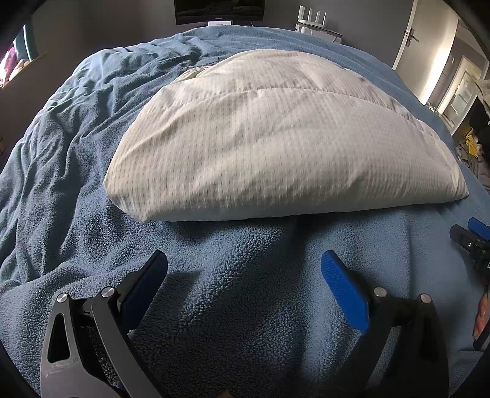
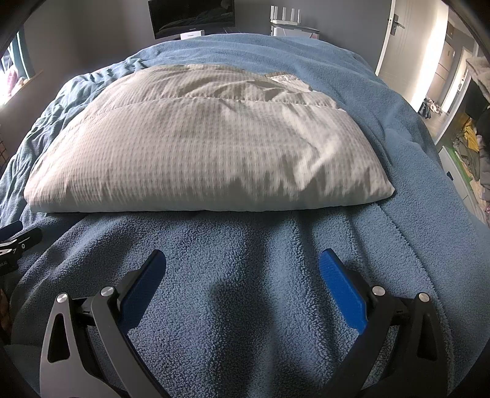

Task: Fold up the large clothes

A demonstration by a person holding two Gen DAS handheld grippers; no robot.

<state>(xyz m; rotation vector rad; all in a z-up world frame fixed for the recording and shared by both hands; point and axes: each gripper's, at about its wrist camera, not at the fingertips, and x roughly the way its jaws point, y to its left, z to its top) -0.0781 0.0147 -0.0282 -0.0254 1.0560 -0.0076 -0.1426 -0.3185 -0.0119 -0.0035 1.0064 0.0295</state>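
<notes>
- Plainly, the pale cream checked-weave garment [image 1: 275, 137], folded into a thick rectangular bundle, lies on the blue fleece blanket [image 1: 239, 306] that covers the bed; its near folded edge runs across both views, well ahead of both tools.
- From the right wrist view the same bundle [image 2: 199, 147] shows a seam line across its far half and a rumpled white corner at the far right.
- Left gripper [image 1: 244, 269]: its two blue-padded fingers [image 1: 343, 287] are spread wide over bare fleece, grasping nothing and clear of the garment.
- Right gripper [image 2: 242, 269]: its blue pads [image 2: 341, 286] are likewise spread wide, empty, above the blanket, short of the bundle's near edge.
- Each tool appears at the edge of the other's view, so the two sit side by side.
- Left of the garment the blanket is heavily wrinkled; near the tools it lies smoother.
- Beyond the bed stand a dark monitor [image 2: 191, 16], a white router with upright antennas [image 2: 286, 18] and a white door [image 1: 405, 33].
</notes>
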